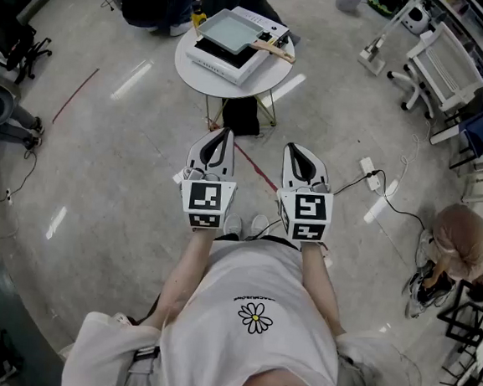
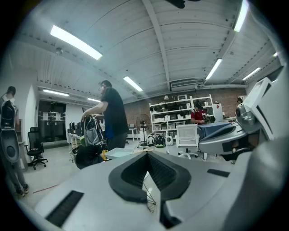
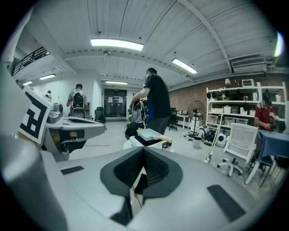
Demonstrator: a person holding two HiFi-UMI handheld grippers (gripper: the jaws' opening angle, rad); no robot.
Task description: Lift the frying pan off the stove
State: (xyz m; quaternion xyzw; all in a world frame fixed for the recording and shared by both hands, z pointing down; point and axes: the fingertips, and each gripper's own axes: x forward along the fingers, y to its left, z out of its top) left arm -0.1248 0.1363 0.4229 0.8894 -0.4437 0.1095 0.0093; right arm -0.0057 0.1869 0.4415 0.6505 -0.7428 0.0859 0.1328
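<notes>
A square pale frying pan with a wooden handle sits on a white and black stove on a small round white table, far ahead of me. In the right gripper view the pan shows past the jaws. My left gripper and right gripper are held side by side in front of my chest, well short of the table. Both are shut with nothing between their jaws. The left gripper and right gripper each show closed black pads.
A person in dark clothes stands behind the table beside a backpack. Another person crouches at the right. An office chair and shelving stand at the back right. A power strip and cable lie on the floor right of the grippers.
</notes>
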